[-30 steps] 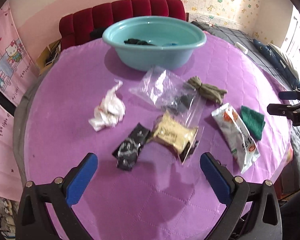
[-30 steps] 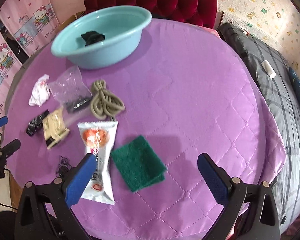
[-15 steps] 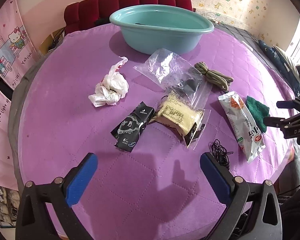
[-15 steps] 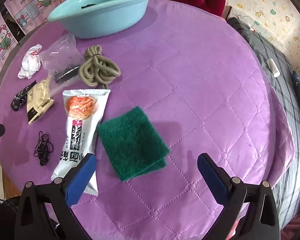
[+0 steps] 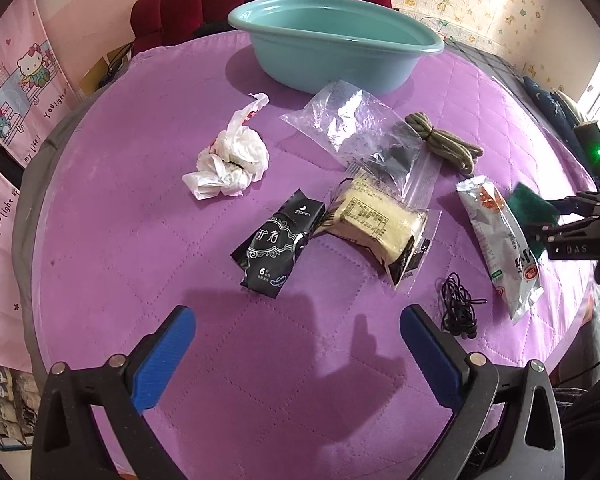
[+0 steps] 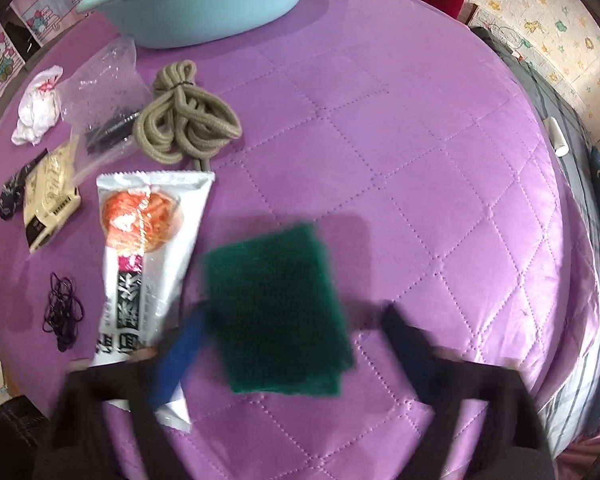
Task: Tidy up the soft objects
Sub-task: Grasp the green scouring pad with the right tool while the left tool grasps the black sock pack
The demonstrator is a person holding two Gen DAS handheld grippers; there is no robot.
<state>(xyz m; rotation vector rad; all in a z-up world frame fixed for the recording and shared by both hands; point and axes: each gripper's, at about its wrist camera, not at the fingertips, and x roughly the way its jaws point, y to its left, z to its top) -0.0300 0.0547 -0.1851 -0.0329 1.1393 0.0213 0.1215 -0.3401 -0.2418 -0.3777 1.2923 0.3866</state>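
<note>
A purple quilted round table [image 5: 140,240] holds soft items. A teal basin [image 5: 332,56] stands at the back. A green scouring pad [image 6: 276,312] lies between the open jaws of my right gripper [image 6: 296,344], which is blurred with motion. My left gripper [image 5: 296,344] is open and empty above bare cloth in front of a black sachet [image 5: 278,248] and a beige packet [image 5: 376,226]. A crumpled white bag [image 5: 232,160], clear zip bag [image 5: 360,132], olive rope [image 6: 184,120], snack packet [image 6: 140,256] and black hair ties [image 6: 62,312] lie around.
A red sofa [image 5: 260,0] stands behind the table. A grey bed [image 6: 572,160] lies to the right. Pink cartoon curtains [image 5: 4,120] hang at the left. The right gripper also shows at the right edge of the left wrist view [image 5: 572,232].
Both grippers have come lower and closer to the table. The right gripper has moved forward so the green pad now lies between its jaws.
</note>
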